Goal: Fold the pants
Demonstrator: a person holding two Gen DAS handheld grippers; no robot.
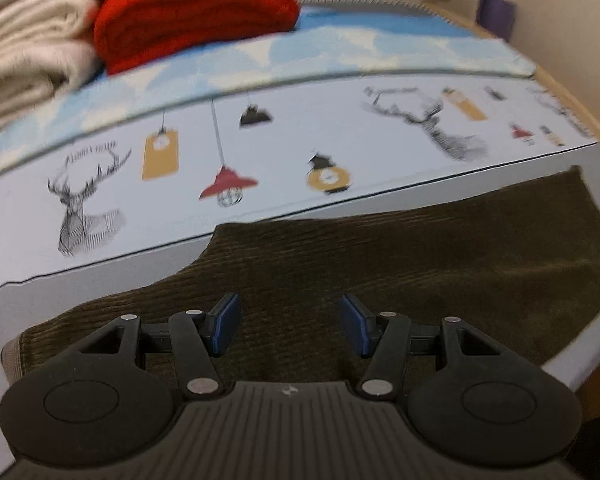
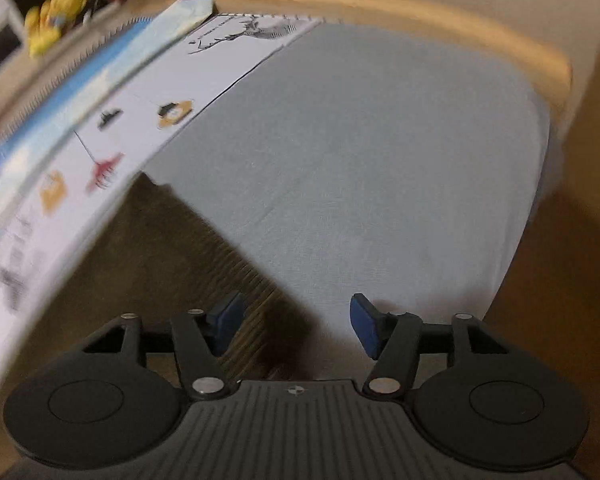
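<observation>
the pants (image 1: 400, 264) are dark olive-brown corduroy, lying flat in a folded slab across the lower half of the left wrist view, on a pale grey sheet (image 2: 360, 180); a lighter hem shows at the lower left edge. in the right wrist view they fill the lower left, their edge running diagonally.

the left gripper (image 1: 290, 322) hangs over the cloth, jaws apart, nothing between the blue pads. the right gripper (image 2: 296, 324) is also spread wide (one pad over corduroy, one over sheet), gripping nothing.

behind, a printed cloth with deer and lamps (image 1: 260, 148), then a red knit (image 1: 196, 12) and cream blanket (image 1: 28, 52) at upper left.
</observation>
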